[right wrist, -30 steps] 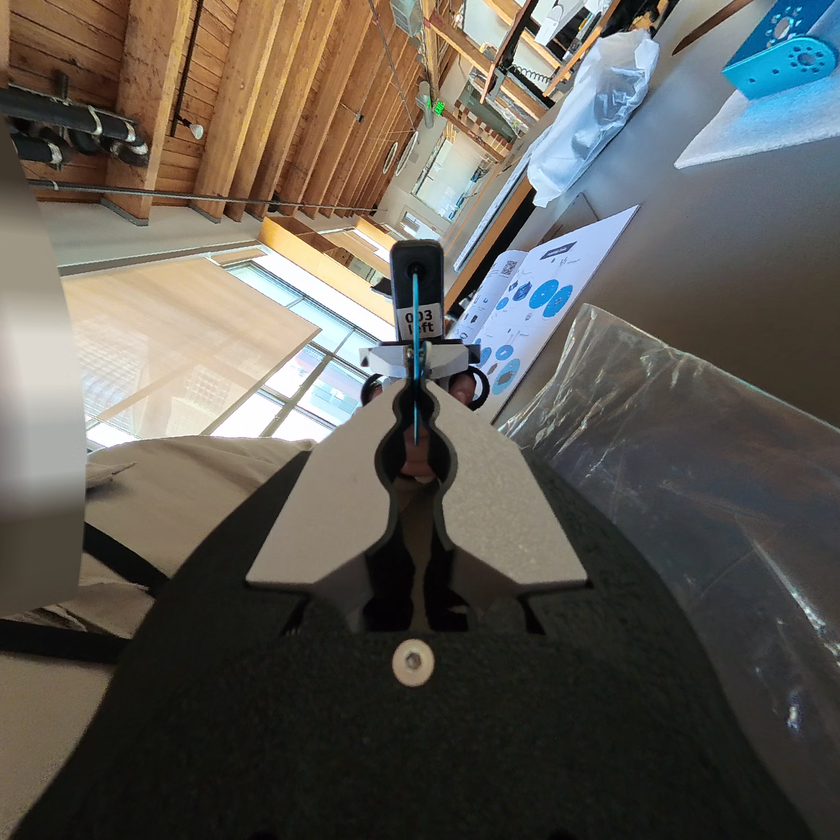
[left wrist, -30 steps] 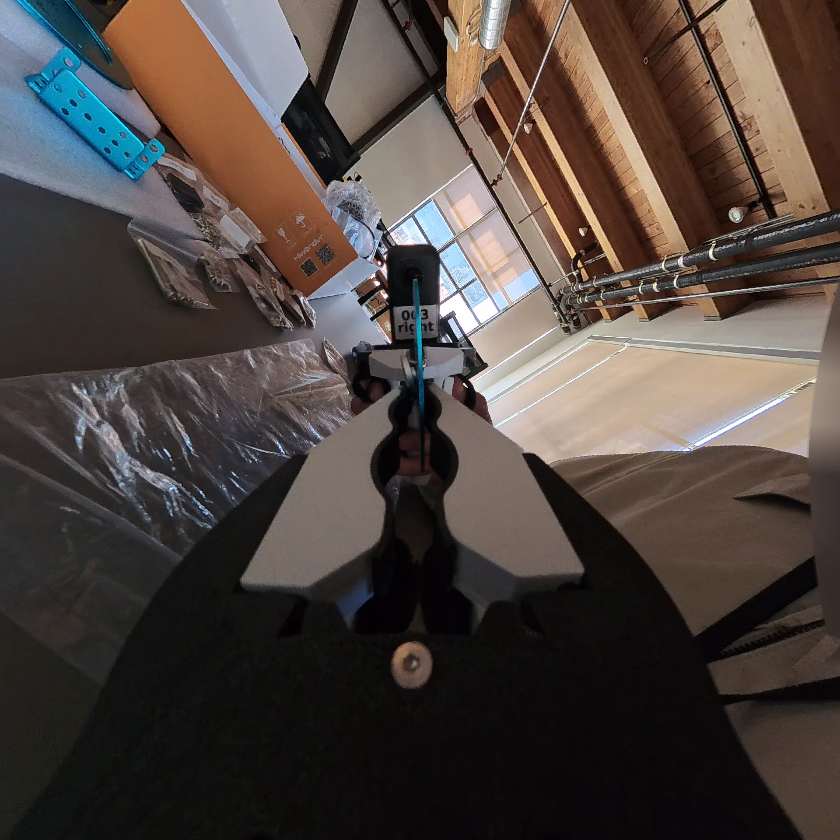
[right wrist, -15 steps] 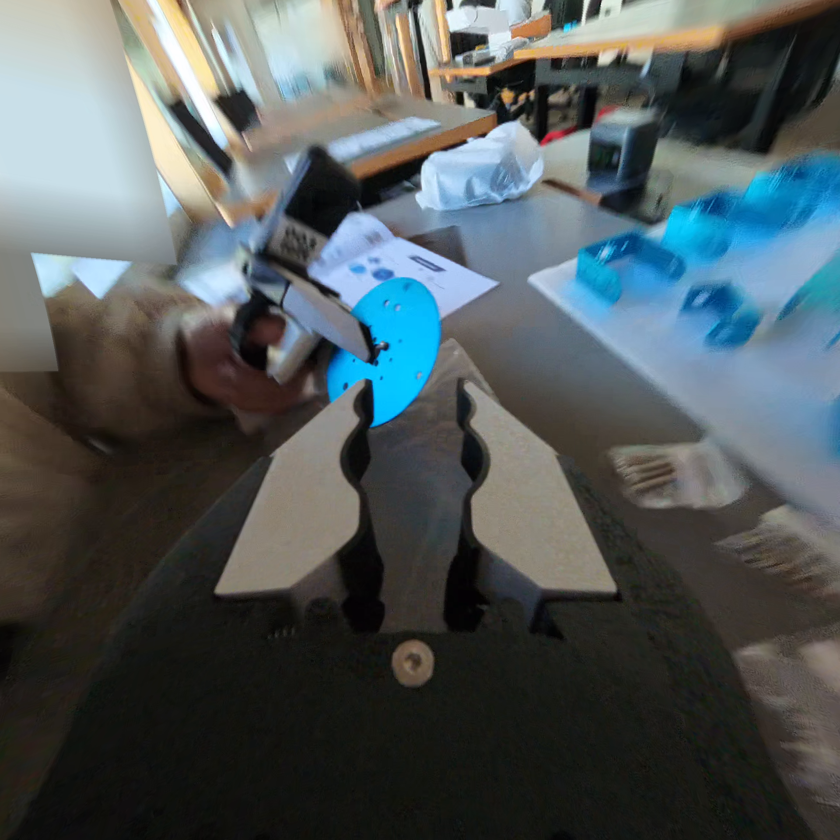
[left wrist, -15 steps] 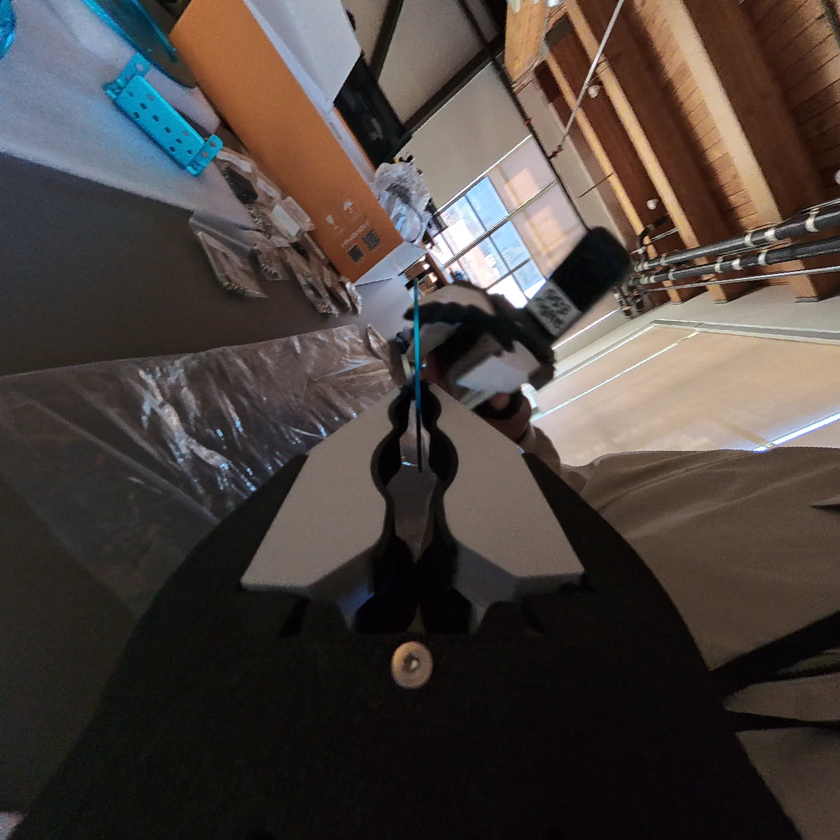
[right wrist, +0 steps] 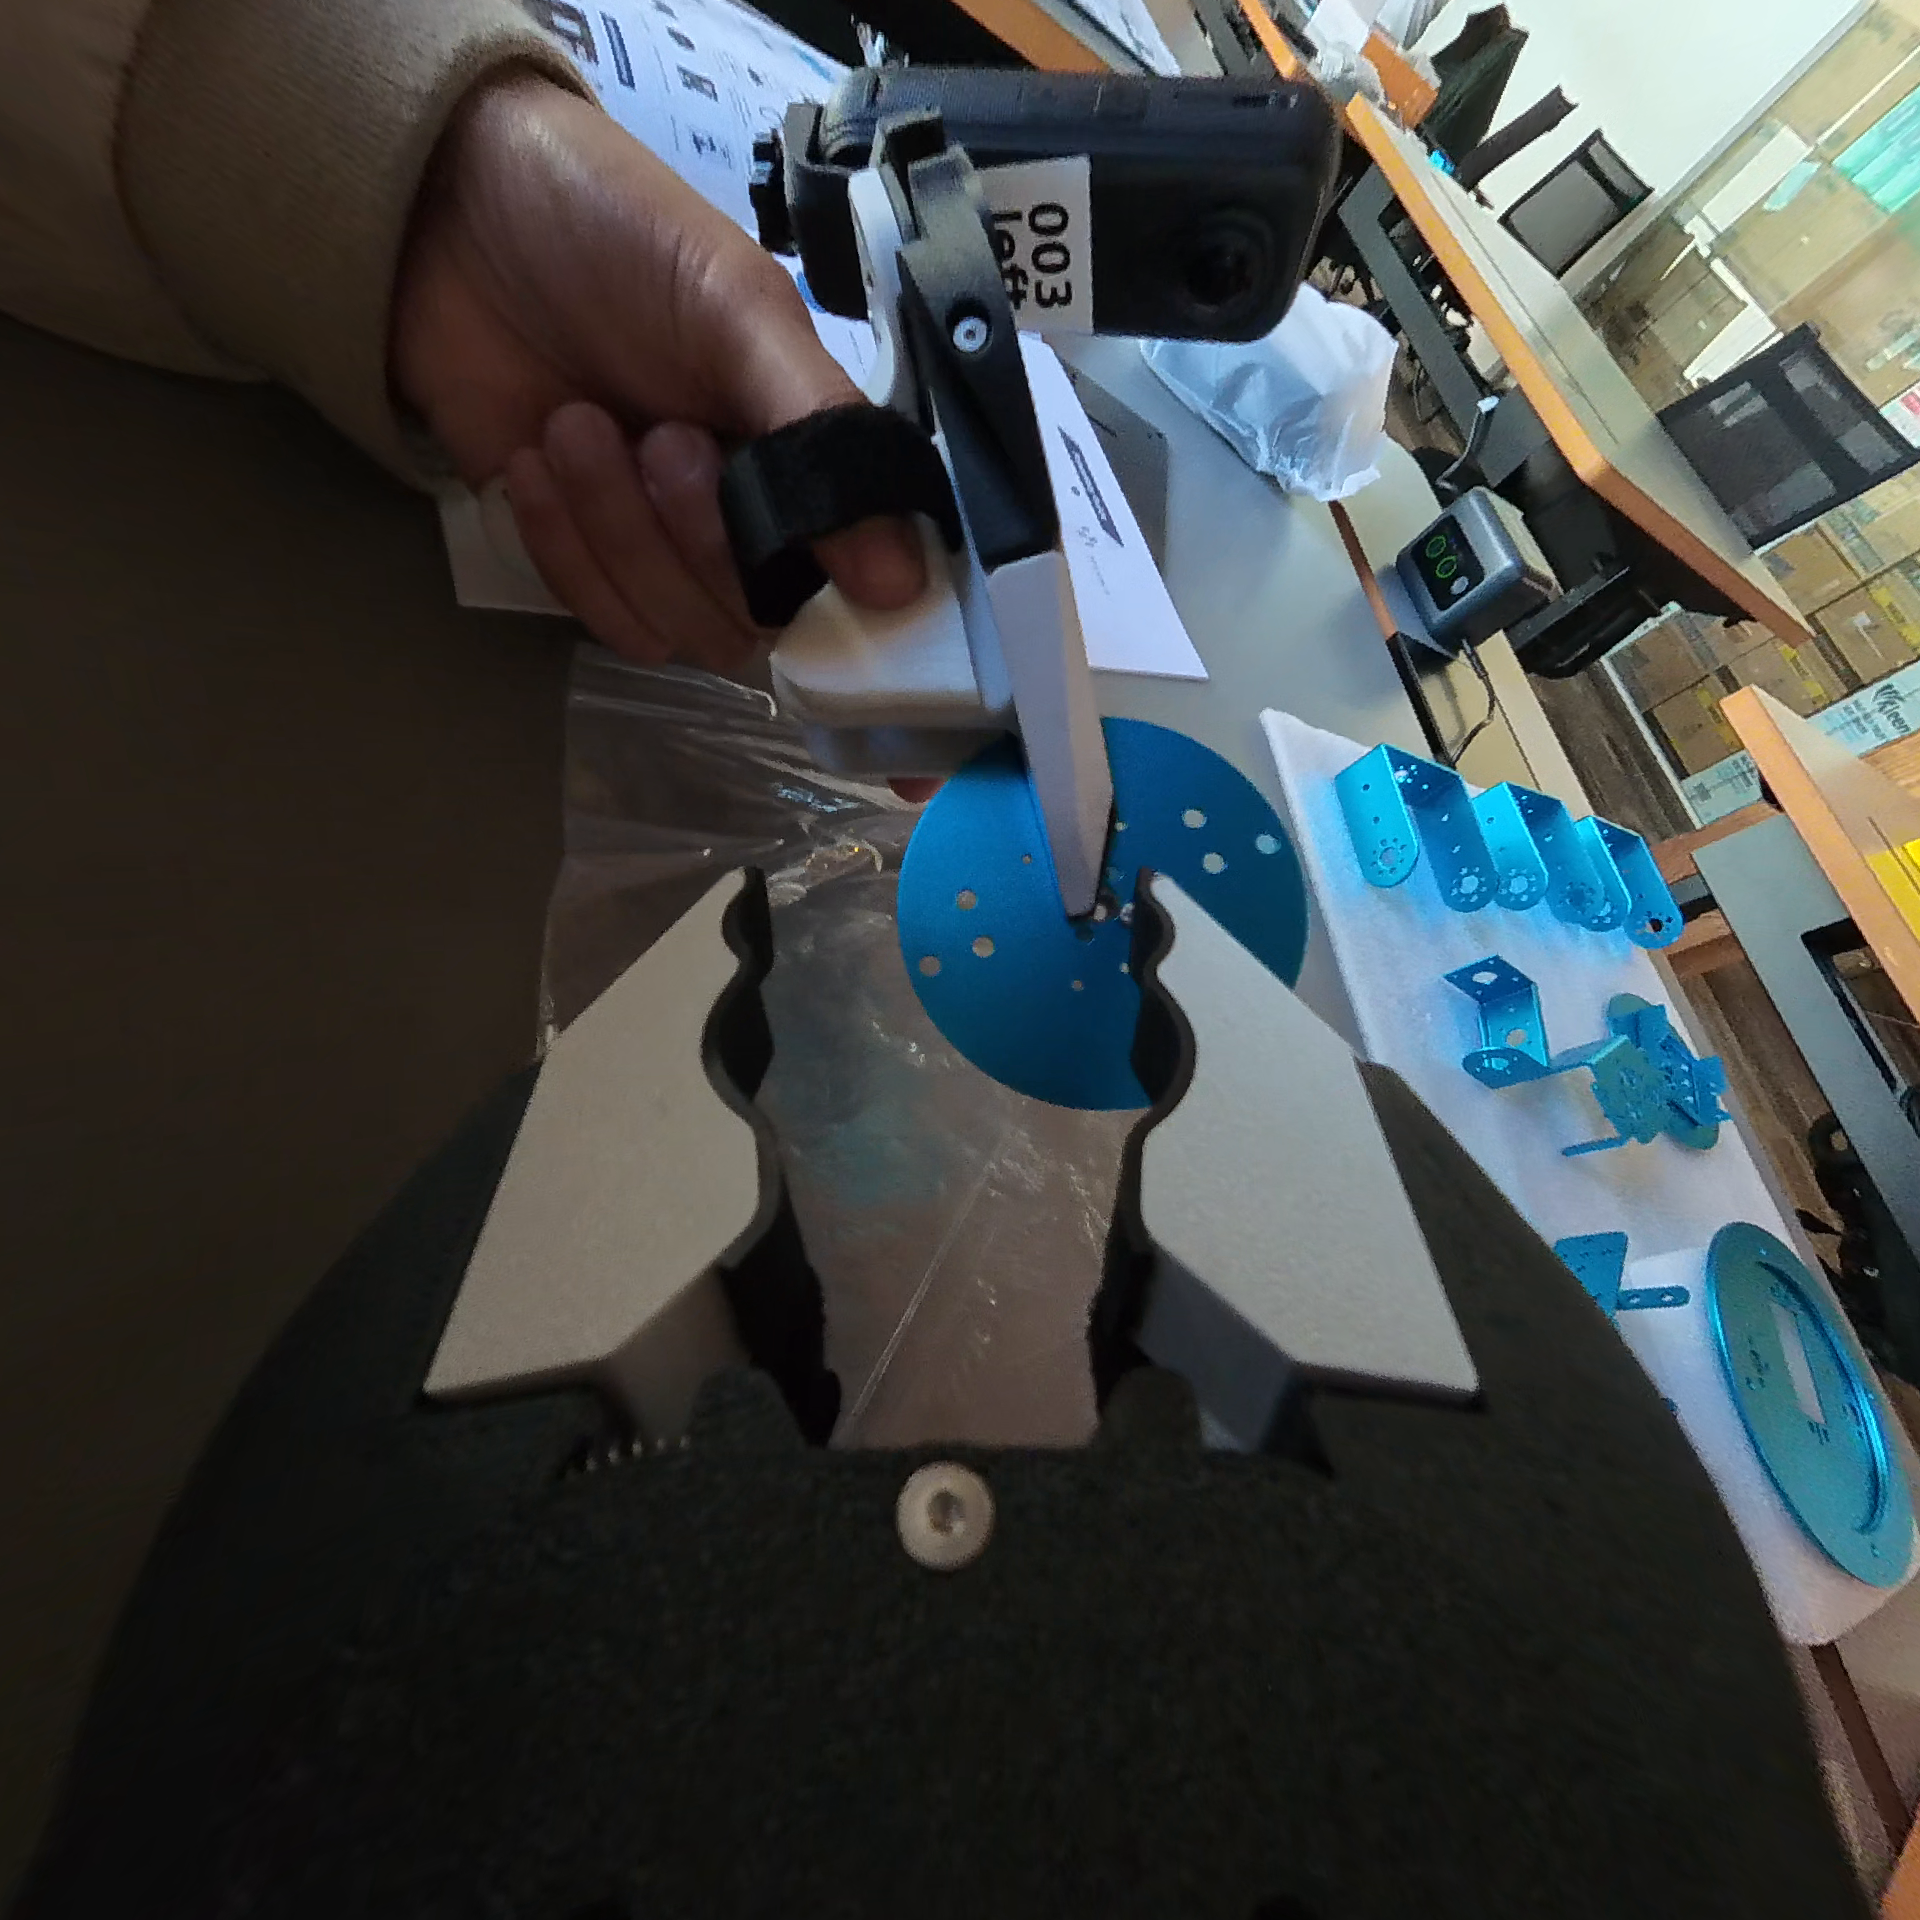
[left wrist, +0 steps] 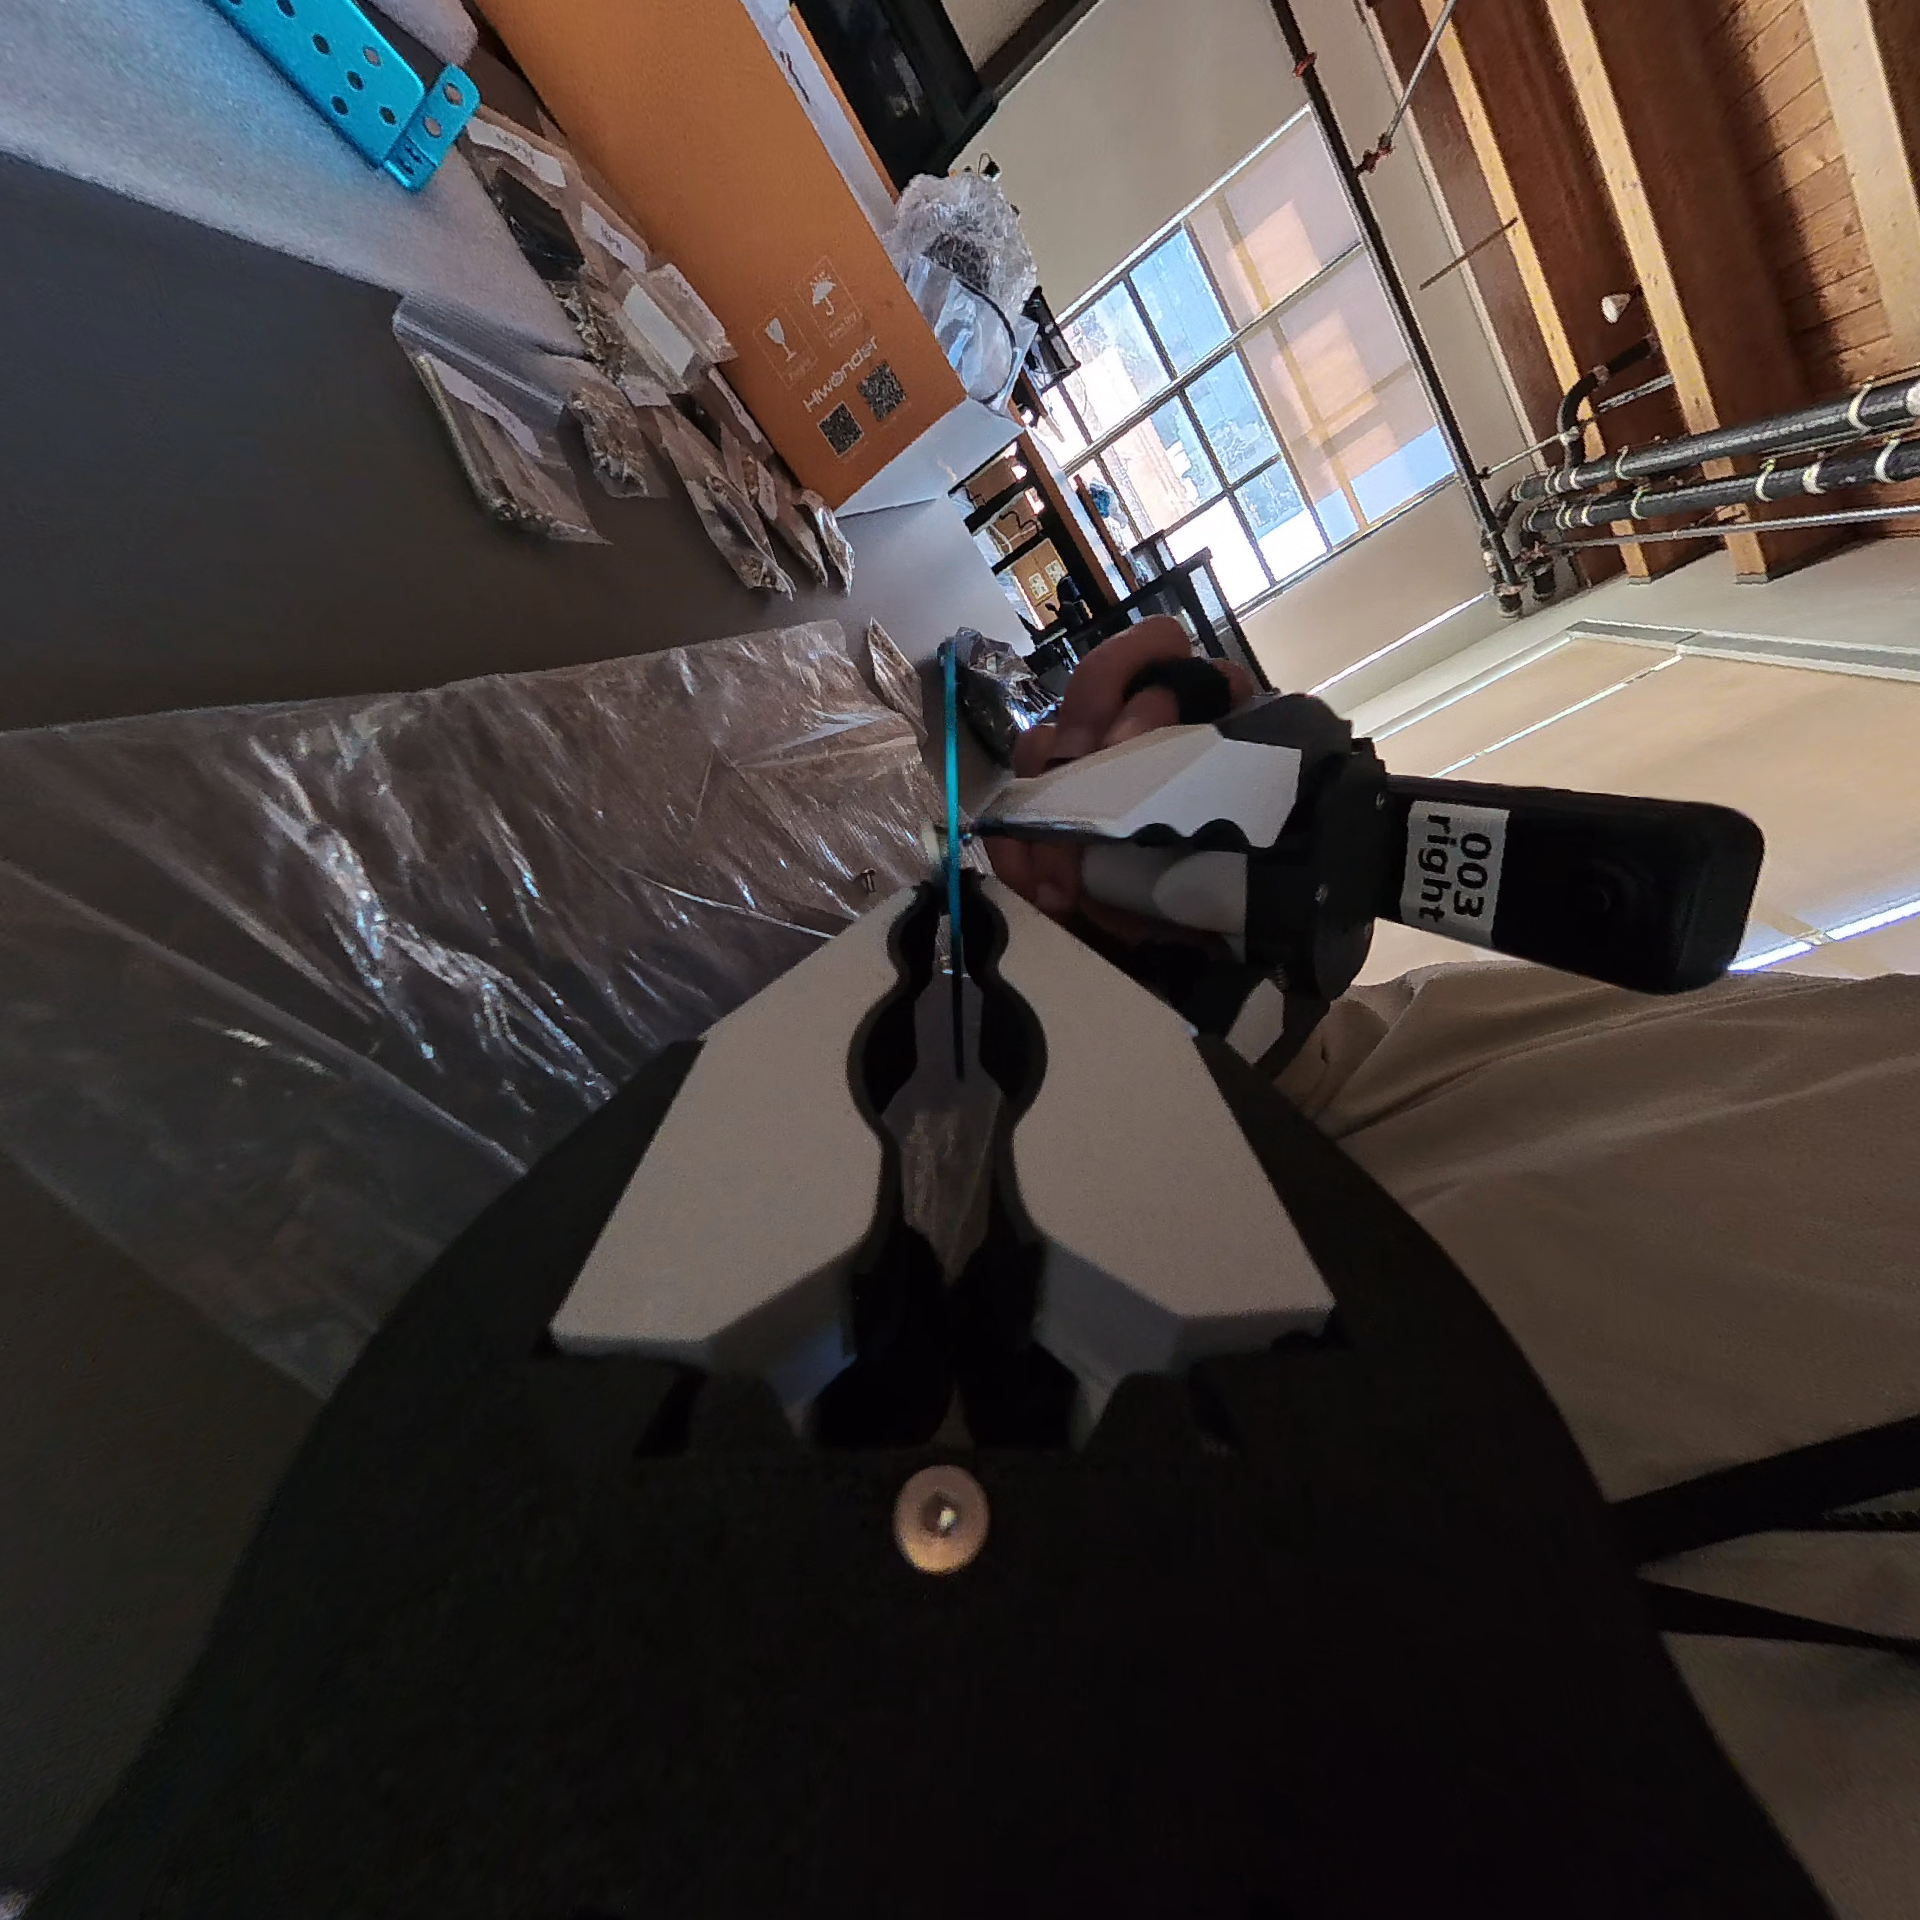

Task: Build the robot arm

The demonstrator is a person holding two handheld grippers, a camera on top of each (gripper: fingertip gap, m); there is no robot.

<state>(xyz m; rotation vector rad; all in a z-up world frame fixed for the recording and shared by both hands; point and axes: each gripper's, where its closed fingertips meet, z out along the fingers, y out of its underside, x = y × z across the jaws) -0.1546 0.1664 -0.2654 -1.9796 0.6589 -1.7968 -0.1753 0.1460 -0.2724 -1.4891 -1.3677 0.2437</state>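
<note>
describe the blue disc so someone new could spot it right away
Start at the crinkled clear plastic sheet on the grey table. Above it, the left claw pinches a flat blue disc near its centre. Unlike the bent blue brackets and the cut-out blue ring on the white foam, it is a flat plate dotted with small holes.

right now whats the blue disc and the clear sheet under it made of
Blue disc: looks like thin anodised metal, probably aluminium; even matte blue sheen, crisp drilled holes, and a very thin edge in the left wrist view.
Clear sheet: thin plastic film, maybe a bag; transparent, creased, with shiny glints.
</note>
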